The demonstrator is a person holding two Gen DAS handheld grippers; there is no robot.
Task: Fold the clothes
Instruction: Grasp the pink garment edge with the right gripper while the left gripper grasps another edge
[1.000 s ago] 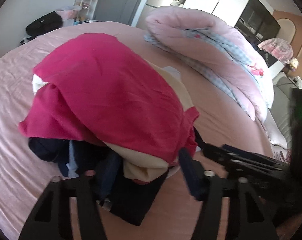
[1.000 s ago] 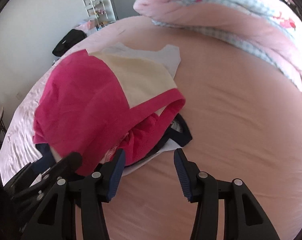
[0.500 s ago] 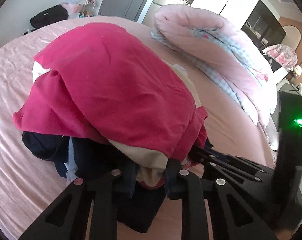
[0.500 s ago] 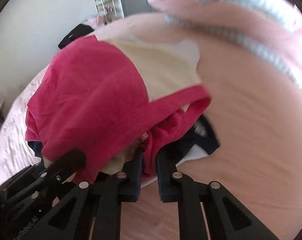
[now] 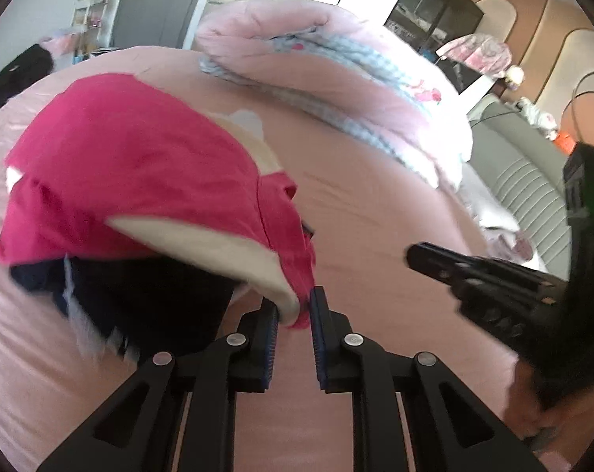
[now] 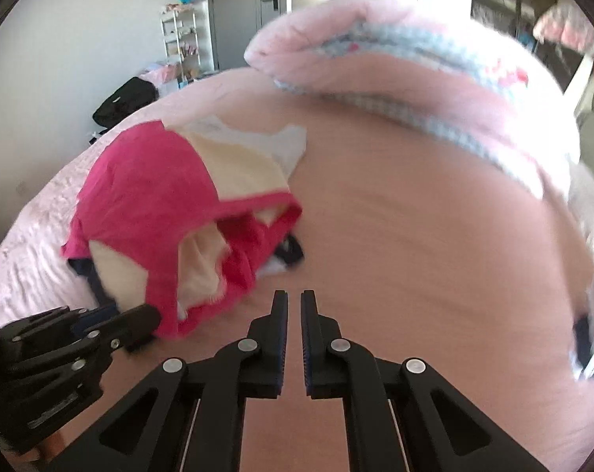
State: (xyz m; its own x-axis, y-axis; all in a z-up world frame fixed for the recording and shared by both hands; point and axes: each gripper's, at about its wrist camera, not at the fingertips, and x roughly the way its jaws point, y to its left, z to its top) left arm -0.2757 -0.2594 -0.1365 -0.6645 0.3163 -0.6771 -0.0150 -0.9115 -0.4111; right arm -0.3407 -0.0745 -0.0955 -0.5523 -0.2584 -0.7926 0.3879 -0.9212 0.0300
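- A pile of clothes [image 5: 131, 204] lies on a bed [image 5: 375, 212] with a pink sheet. A bright pink top sits uppermost, with a cream garment and dark navy pieces beneath it.
- The left gripper [image 5: 293, 310] is at the near edge of the pile. Its jaws are closing, and a fold of pink and cream cloth is pinched between the blue pads.
- The right gripper [image 6: 293, 305] is clenched with nothing between its jaws. It hovers over bare sheet, just beside the pile's near right corner. From this view the pink top [image 6: 151, 196] lies to the left.
- A rolled pink quilt [image 5: 336, 78] with a blue checked lining lies along the far side of the bed, well apart from the pile.
- Judged step: pulling one garment free of the heap so it can be spread flat and folded.
- To do it well, the left grip looks best kept to the top layer. It seems to have caught two fabrics, so the cream piece may come along.
- The right gripper would need to open and take a second edge of the same garment, near the hem.
- A slow, even lift with both should keep the navy pieces from dragging.
- Both views are blurred, so seams are hard to tell.
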